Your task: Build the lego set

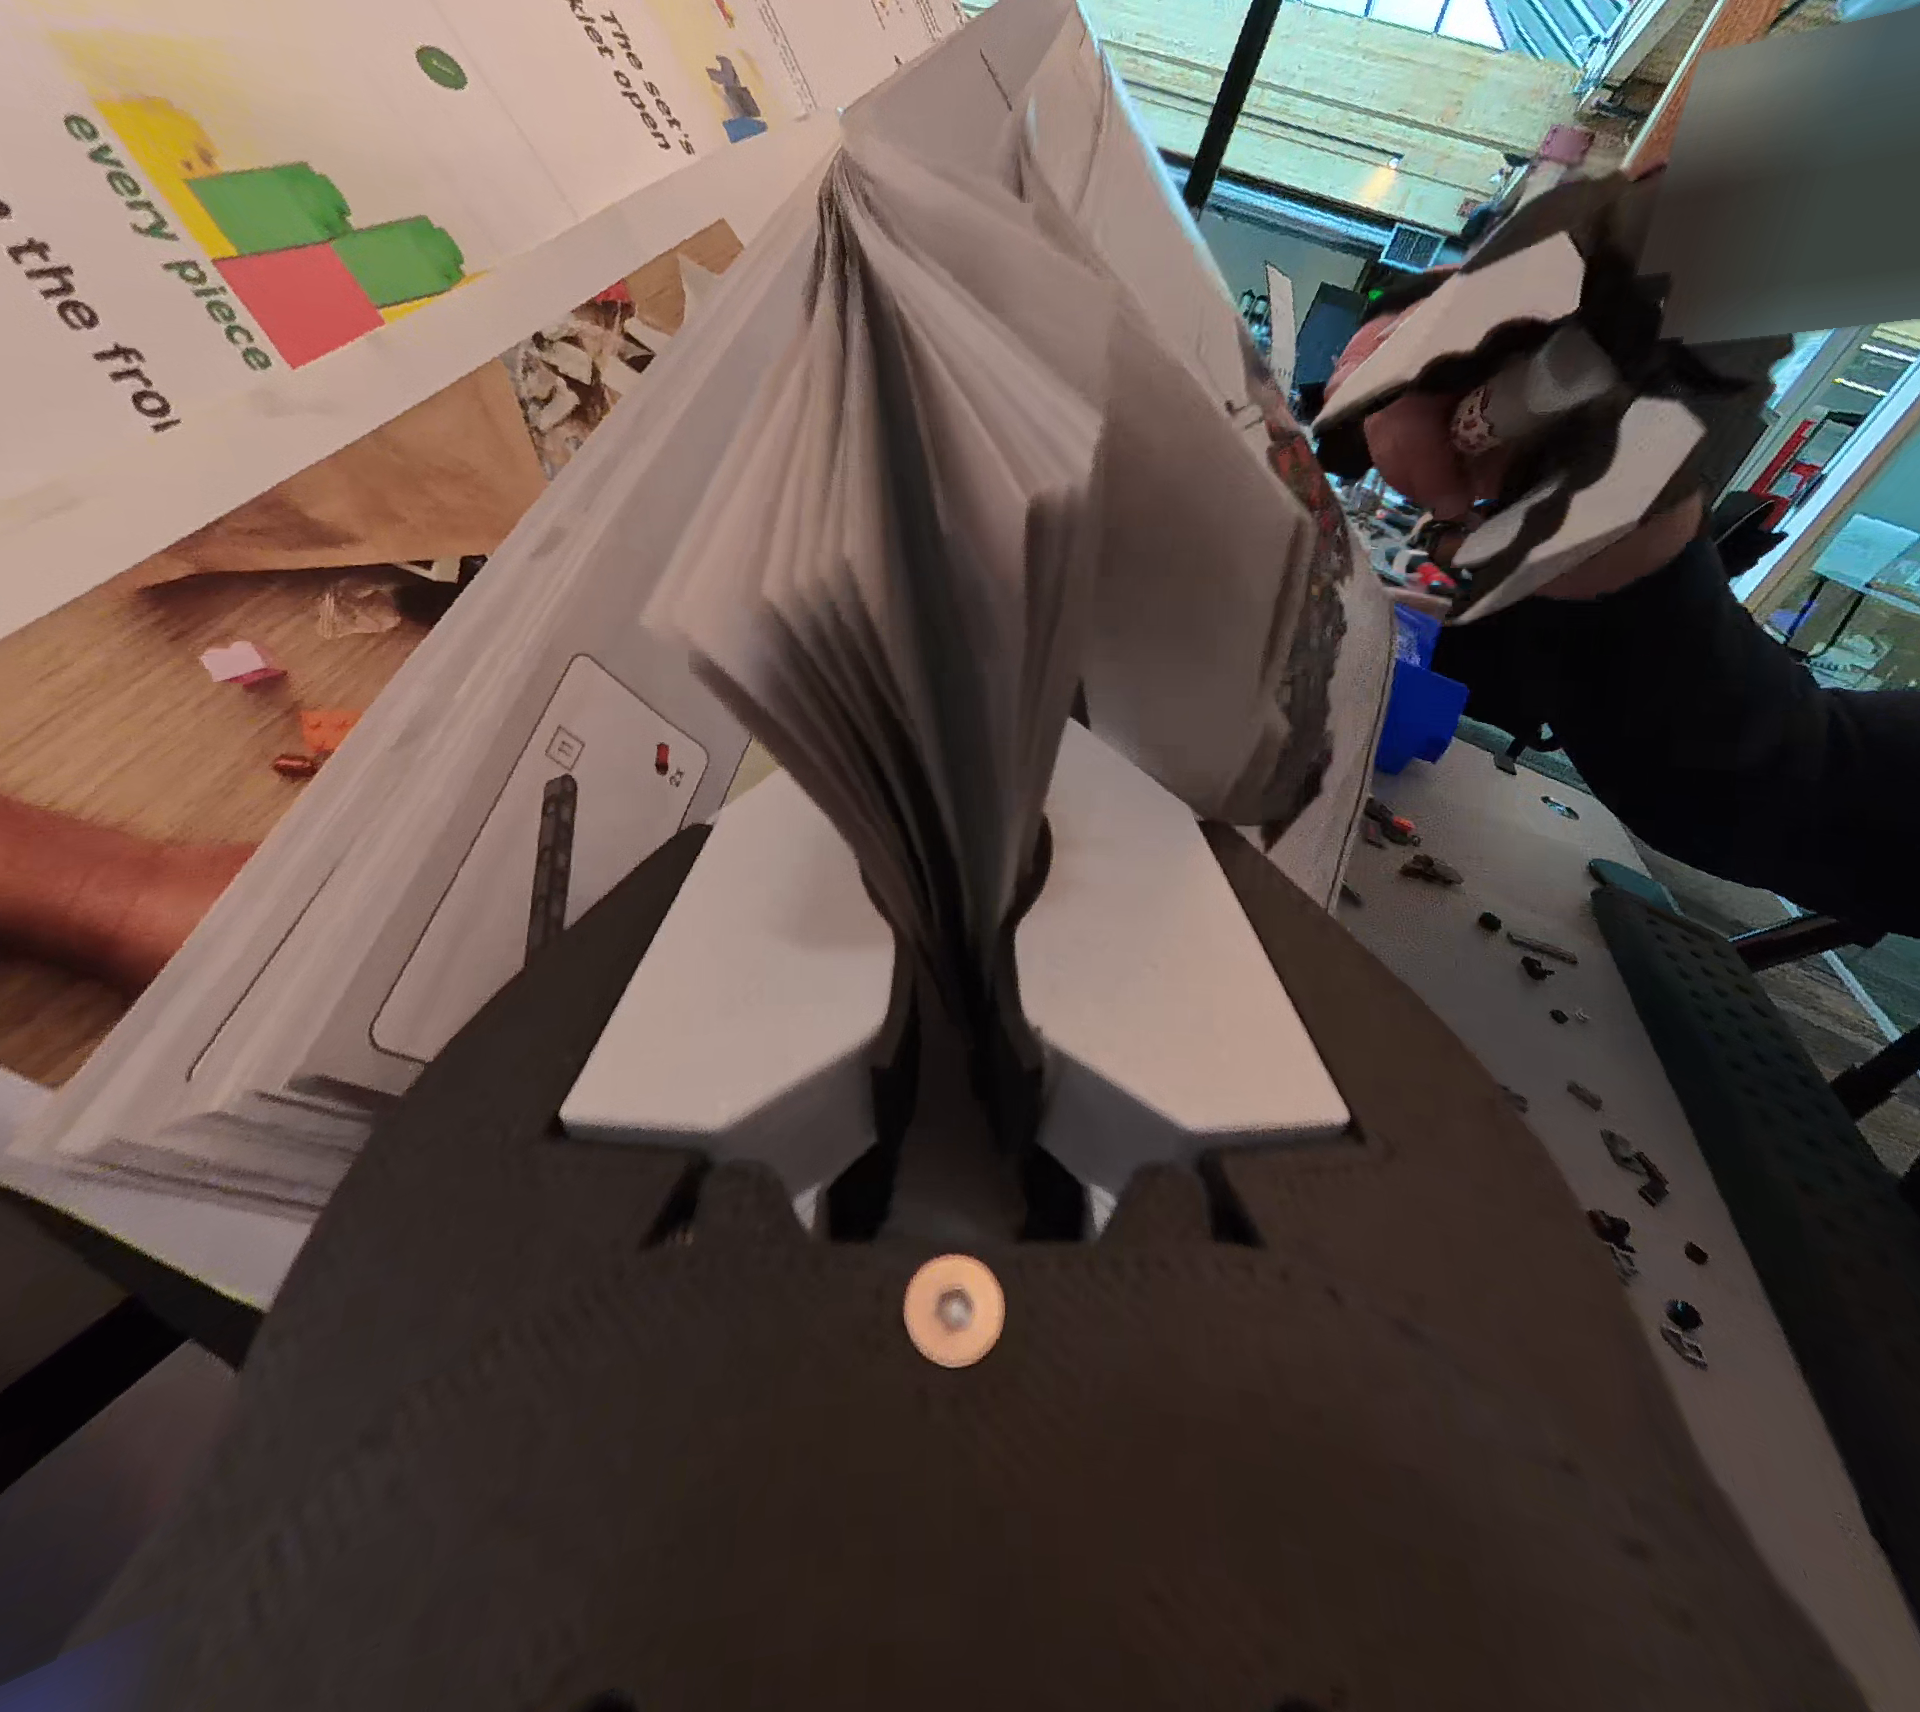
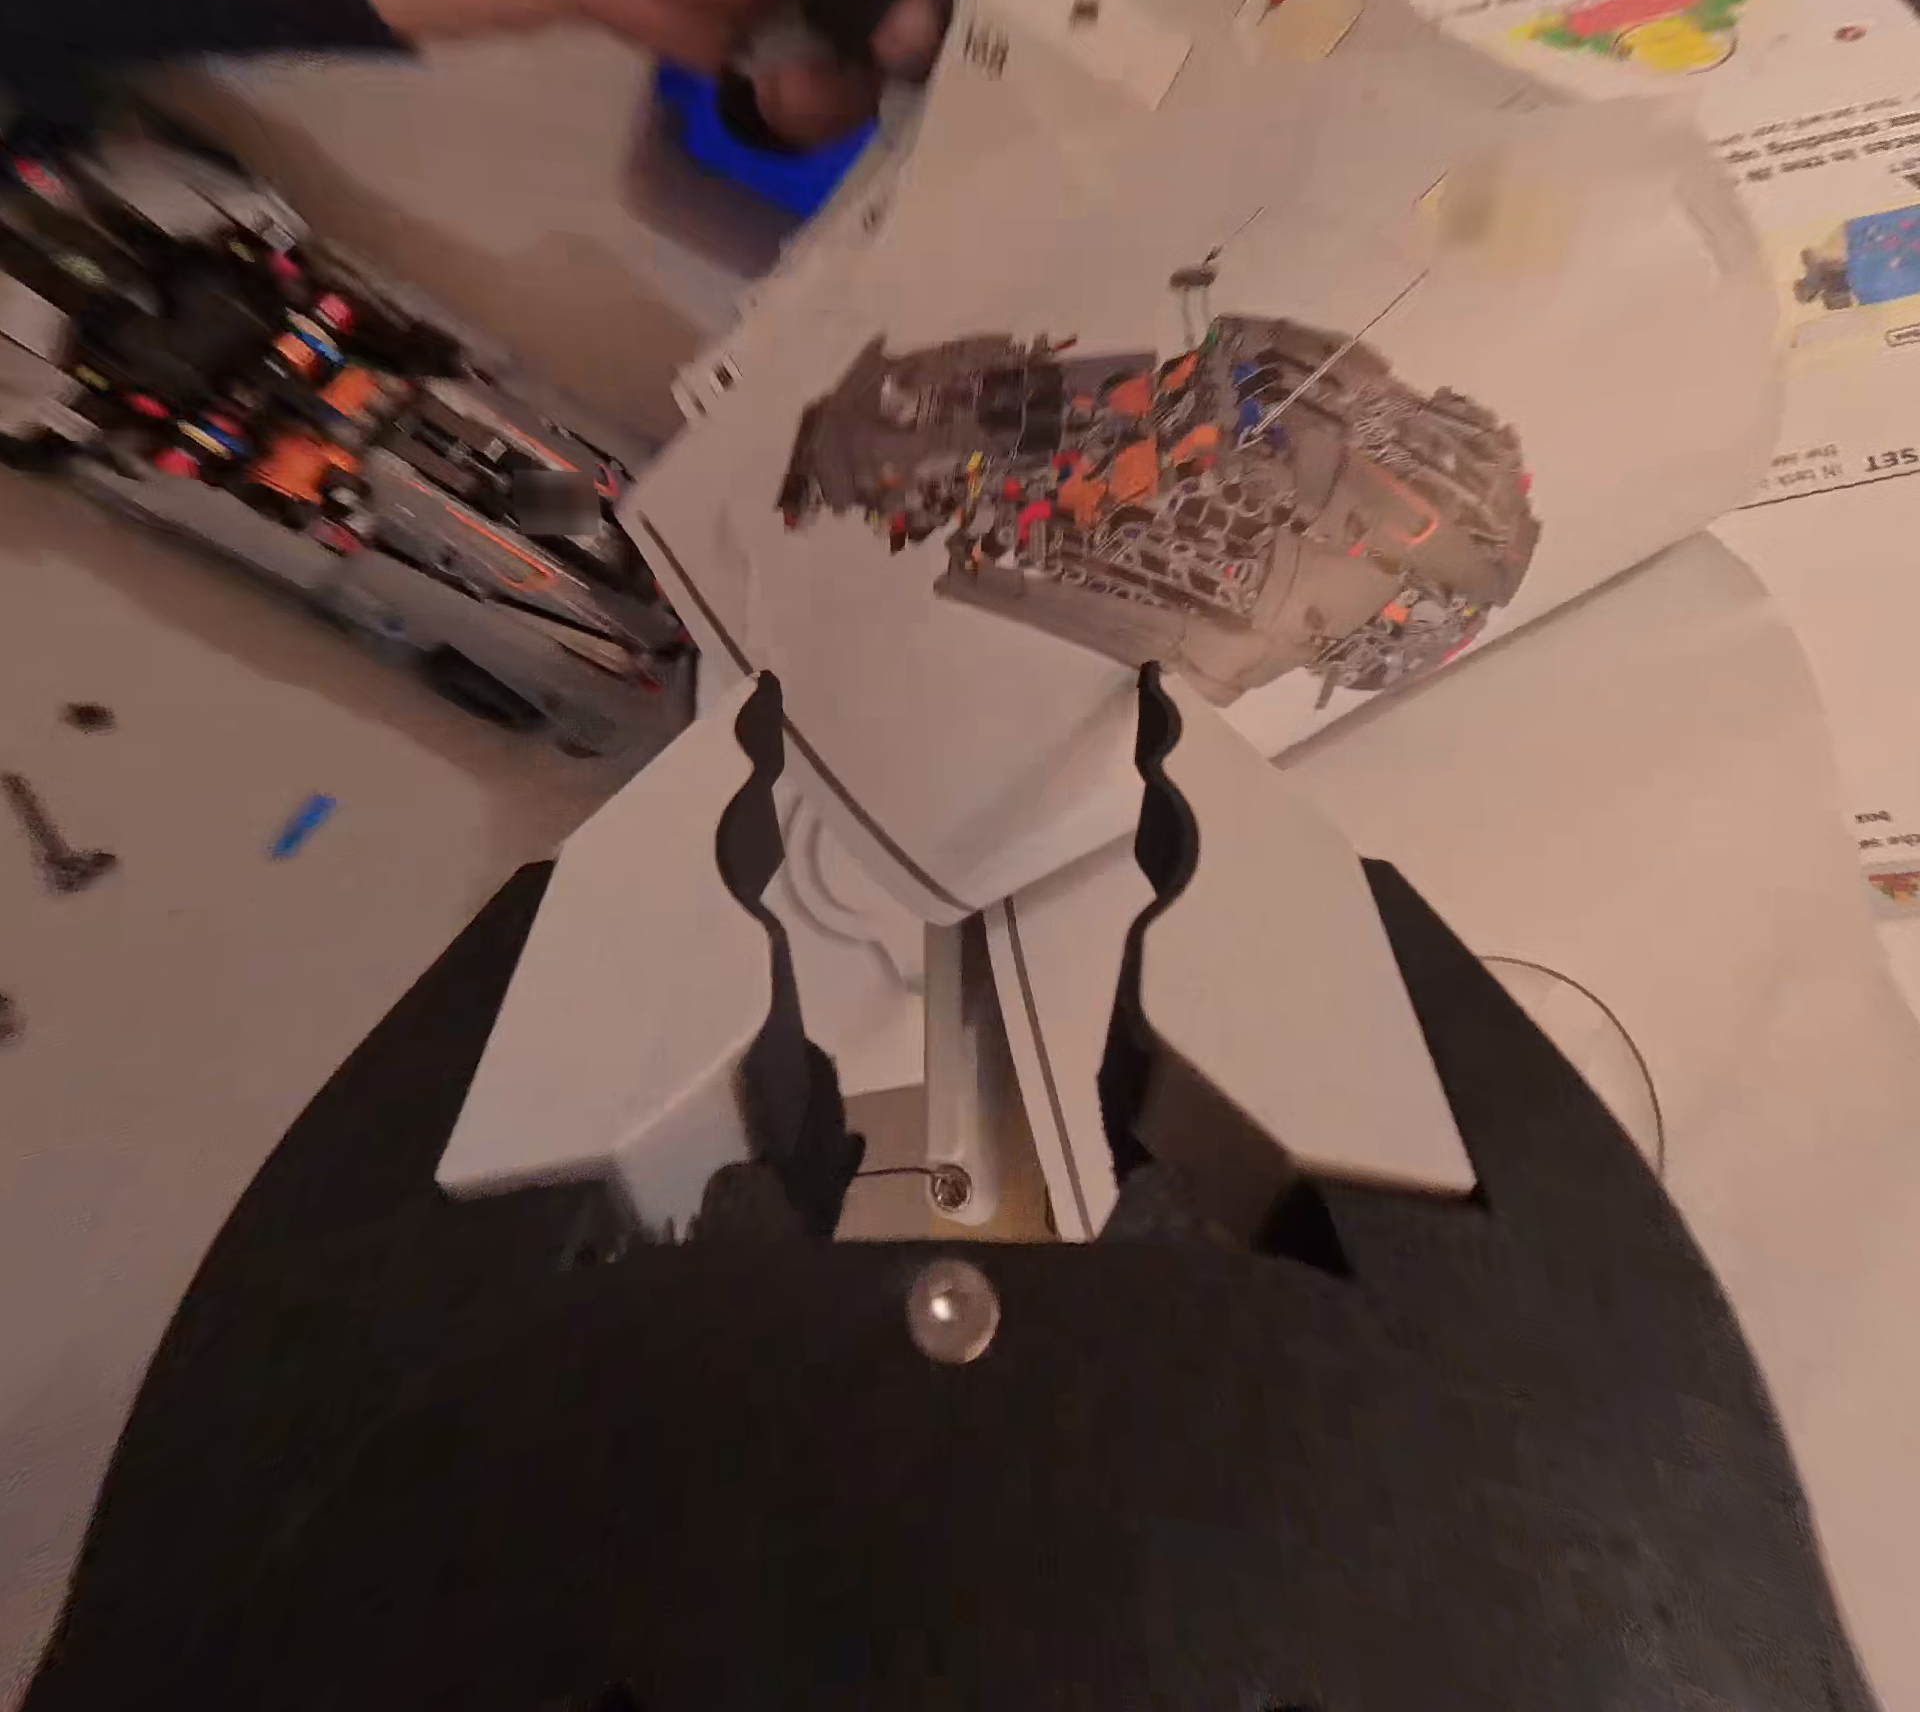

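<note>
Clearly, a sheaf of pages of the instruction booklet is clamped by the left gripper, its spine running away from the camera. A limp, tearable page lies between the right gripper's parted fingers; pinching near an edge is judged safest.

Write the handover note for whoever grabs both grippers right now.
Left gripper: jaws shut on a fanned wad of pages of the white paper instruction booklet.
Right gripper: jaws open around one loose page's corner, not pinching it.
Partly built grey, black and orange lego car sits on the white table, small loose pieces scattered.
Done: partial build. Left: find the page, continue building.
</note>
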`<action>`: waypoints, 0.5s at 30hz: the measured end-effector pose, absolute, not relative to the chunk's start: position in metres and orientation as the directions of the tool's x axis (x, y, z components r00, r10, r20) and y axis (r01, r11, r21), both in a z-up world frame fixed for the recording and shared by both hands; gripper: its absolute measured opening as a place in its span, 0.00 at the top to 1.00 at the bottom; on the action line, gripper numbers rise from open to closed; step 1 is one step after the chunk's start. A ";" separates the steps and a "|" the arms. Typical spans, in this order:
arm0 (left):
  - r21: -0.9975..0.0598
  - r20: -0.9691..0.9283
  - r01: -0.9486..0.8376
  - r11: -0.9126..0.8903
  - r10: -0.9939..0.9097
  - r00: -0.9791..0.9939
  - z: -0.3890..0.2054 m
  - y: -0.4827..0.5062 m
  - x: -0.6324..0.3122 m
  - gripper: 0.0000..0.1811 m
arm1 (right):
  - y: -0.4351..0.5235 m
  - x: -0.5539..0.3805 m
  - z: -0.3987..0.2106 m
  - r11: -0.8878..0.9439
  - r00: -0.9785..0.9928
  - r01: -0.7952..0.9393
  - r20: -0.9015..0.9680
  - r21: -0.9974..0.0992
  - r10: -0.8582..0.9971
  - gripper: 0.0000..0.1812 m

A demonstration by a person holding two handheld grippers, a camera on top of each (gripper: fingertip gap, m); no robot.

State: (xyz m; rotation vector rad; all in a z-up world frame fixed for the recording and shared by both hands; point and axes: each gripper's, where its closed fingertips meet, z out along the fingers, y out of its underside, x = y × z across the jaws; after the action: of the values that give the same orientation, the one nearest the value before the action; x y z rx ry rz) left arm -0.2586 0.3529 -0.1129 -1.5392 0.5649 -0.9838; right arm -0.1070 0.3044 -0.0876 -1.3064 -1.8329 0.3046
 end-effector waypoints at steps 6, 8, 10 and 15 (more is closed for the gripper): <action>-0.954 0.296 0.186 -0.235 -0.832 0.469 -0.109 0.344 -0.259 0.94 | 0.309 -0.145 -0.122 0.444 -0.068 0.695 0.563 -0.566 0.823 0.62; -0.944 0.315 0.226 -0.240 -0.859 0.404 -0.102 0.336 -0.260 0.87 | 0.310 -0.156 -0.127 0.434 -0.043 0.683 0.561 -0.587 0.827 0.62; -0.937 0.326 0.235 -0.256 -0.883 0.337 -0.099 0.326 -0.260 0.75 | 0.312 -0.164 -0.133 0.418 -0.021 0.681 0.554 -0.601 0.832 0.64; -0.951 0.302 0.139 -0.275 -0.922 0.241 -0.108 0.304 -0.245 0.42 | 0.317 -0.176 -0.136 0.352 0.045 0.671 0.510 -0.653 0.859 0.68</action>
State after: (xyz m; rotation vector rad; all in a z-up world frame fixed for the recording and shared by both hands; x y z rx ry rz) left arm -0.2450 0.3044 -0.1077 -1.4542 0.7830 -1.2620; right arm -0.1759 0.3174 -0.1360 -1.3792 -1.6836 0.2535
